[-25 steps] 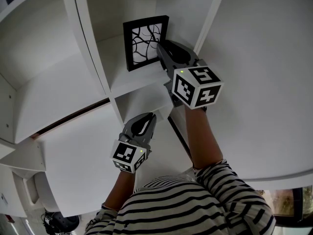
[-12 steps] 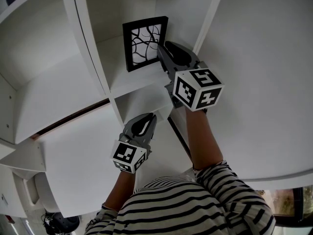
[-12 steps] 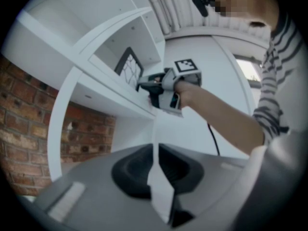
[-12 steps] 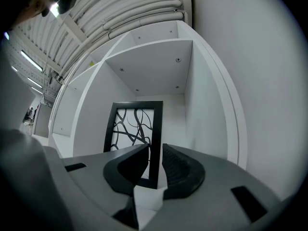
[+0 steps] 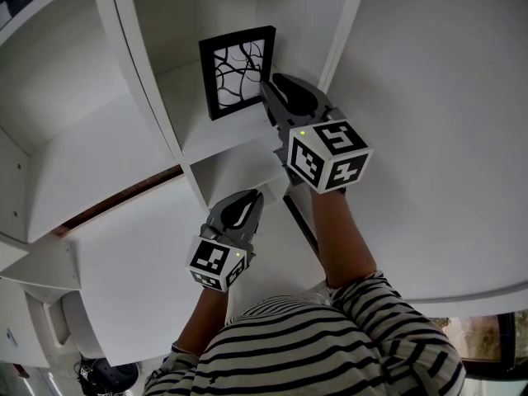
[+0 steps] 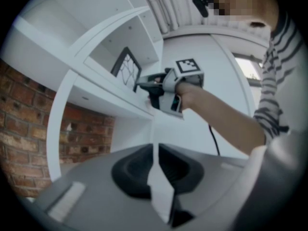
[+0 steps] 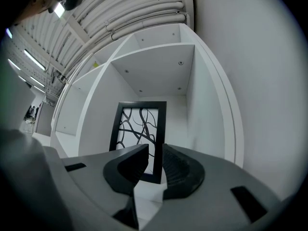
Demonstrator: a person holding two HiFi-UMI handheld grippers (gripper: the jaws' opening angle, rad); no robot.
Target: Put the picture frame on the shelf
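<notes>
Jaws of the right gripper (image 5: 269, 87) stand slightly apart, straddling the right edge of the picture frame (image 5: 237, 69), which stands upright in a shelf (image 5: 216, 135) compartment. The right forearm (image 5: 338, 229) is extended, roughly level. The left gripper (image 5: 250, 196), lower down, points level with jaws pressed together, empty.

A black-and-white striped shirt (image 5: 330, 345) fills the bottom of the head view. Low to the left of the shirt, a dark shoe (image 5: 103, 375) lies on the floor. To the shirt's lower right, a pane (image 5: 483, 341) shows something brownish, too small to make out.

In the left gripper view, a bright window (image 6: 248, 69) sits just left of the shirt's sleeve. A thin black cable (image 6: 212, 141) hangs further left and lower. A red brick wall (image 6: 29, 129) stands well apart from the shirt, at the far left. High above the shirt runs a ribbed ceiling (image 6: 161, 6), with pale pipes (image 7: 144, 11) and strip lights (image 7: 32, 59).
</notes>
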